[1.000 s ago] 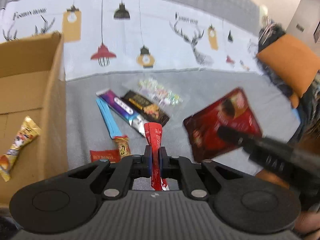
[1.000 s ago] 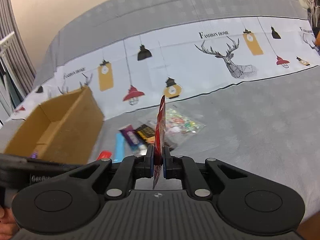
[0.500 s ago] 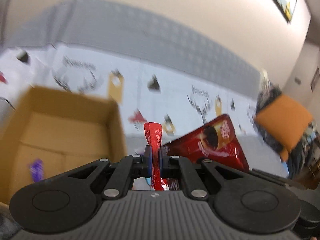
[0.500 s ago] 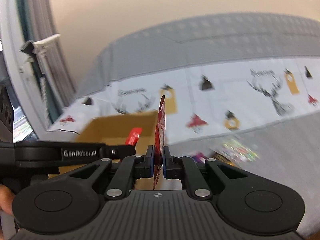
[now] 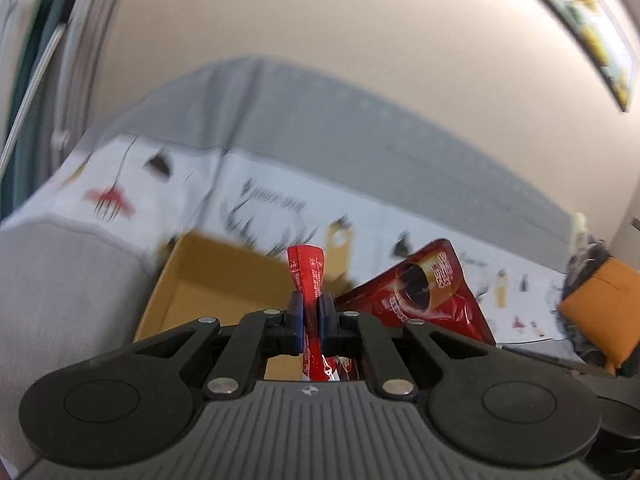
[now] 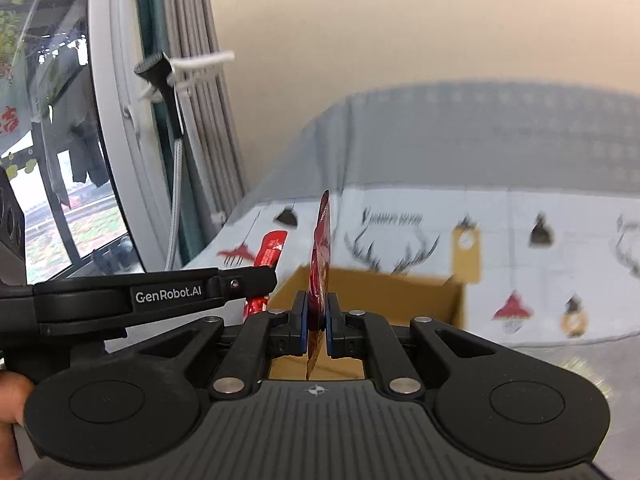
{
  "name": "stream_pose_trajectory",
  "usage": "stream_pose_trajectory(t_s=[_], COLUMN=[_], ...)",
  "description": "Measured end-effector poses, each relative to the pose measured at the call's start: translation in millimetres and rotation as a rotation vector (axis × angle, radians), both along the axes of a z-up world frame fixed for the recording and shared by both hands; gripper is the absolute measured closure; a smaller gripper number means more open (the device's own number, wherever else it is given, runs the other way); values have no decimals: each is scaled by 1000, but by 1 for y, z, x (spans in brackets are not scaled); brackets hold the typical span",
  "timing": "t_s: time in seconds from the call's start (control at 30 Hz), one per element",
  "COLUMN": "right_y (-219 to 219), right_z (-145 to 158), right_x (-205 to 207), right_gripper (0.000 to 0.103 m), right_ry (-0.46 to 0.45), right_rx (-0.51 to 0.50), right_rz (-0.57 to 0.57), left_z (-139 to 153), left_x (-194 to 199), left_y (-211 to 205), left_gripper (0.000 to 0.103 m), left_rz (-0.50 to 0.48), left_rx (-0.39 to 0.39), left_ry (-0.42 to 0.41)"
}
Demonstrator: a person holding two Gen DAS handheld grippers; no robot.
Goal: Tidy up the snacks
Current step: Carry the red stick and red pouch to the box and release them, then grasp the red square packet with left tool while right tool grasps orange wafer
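My left gripper (image 5: 310,312) is shut on a thin red stick packet (image 5: 308,276), held upright in the air in front of the open cardboard box (image 5: 208,276). My right gripper (image 6: 316,316) is shut on a large red coffee bag (image 6: 322,256), seen edge-on, held above the near side of the same box (image 6: 384,292). In the left wrist view the coffee bag (image 5: 424,288) hangs just right of my left fingers. In the right wrist view the left gripper's finger (image 6: 240,282) and its red stick packet (image 6: 270,252) are at left.
The box stands on a bed with a grey cover (image 5: 60,300) and a white printed sheet (image 6: 540,280). An orange cushion (image 5: 600,320) lies at the right. A window and grey curtains (image 6: 200,120) stand at the left beyond the bed.
Both grippers have lifted and swung left from the snack pile toward the cardboard box, each still holding its packet. The snacks on the cover have dropped out of sight.
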State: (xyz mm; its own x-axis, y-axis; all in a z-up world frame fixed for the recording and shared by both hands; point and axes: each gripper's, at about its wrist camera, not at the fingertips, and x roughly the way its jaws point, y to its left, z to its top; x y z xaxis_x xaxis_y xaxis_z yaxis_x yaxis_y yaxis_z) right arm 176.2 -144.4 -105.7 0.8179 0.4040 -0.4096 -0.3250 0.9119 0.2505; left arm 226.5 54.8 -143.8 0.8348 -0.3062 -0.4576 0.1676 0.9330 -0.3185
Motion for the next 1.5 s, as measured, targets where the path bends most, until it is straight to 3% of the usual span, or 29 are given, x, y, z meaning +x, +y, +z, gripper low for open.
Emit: stream_pose_trajectory(t_s=[0.2,0.3,0.33,0.37,0.4,0.43,0.47,0.5,0.6,0.73,0.97,1.07,1.2,1.3,1.4,1.43,1.5], right_y=[26,40,41,41,38,33,26,14,-22,-82,-173,-205,-240,-260,-277,-282,-288], right_z=[-69,-100,-106,-111,-114,-114,-111,-108,-94,-81,-102,-115,-135,-147,-162,-167,-178], right_x=[44,57,59,62,63,59,54,47,24,-18,-74,-88,-91,-85,-73,-68,-56], right_gripper=[95,94,90,69,52,28,26,26,25,17,17,17,20,24,35,45,50], right_ry=[187,249,265,290,309,299,277,256,220,139,136,128,142,162,206,228,276], right_rx=[72,127,151,174,184,190,205,234,244,207,167,171,159,138,139,139,138], right_rz=[30,66,73,66,41,13,4,-2,-40,-117,-261,-305,-348,-374,-366,-364,-364], left_z=[-70,-102,-106,-106,-102,-97,-91,-84,-63,-42,-51,-60,-88,-123,-165,-179,-198], left_x=[29,41,42,43,41,39,35,30,16,-5,-32,-47,-45,-25,-3,3,13], left_y=[35,45,48,49,48,46,42,38,19,-22,-133,-176,-221,-249,-269,-274,-277], left_gripper=[96,90,90,85,67,51,27,14,13,11,11,17,29,42,52,52,52], left_rz=[76,96,96,91,82,79,109,127,79,-3,-222,-293,-374,-378,-337,-307,-244], left_rx=[54,93,98,94,81,69,81,96,94,118,227,278,321,320,379,415,445], left_ry=[187,293,291,287,290,282,270,238,182,129,106,92,124,243,348,368,387])
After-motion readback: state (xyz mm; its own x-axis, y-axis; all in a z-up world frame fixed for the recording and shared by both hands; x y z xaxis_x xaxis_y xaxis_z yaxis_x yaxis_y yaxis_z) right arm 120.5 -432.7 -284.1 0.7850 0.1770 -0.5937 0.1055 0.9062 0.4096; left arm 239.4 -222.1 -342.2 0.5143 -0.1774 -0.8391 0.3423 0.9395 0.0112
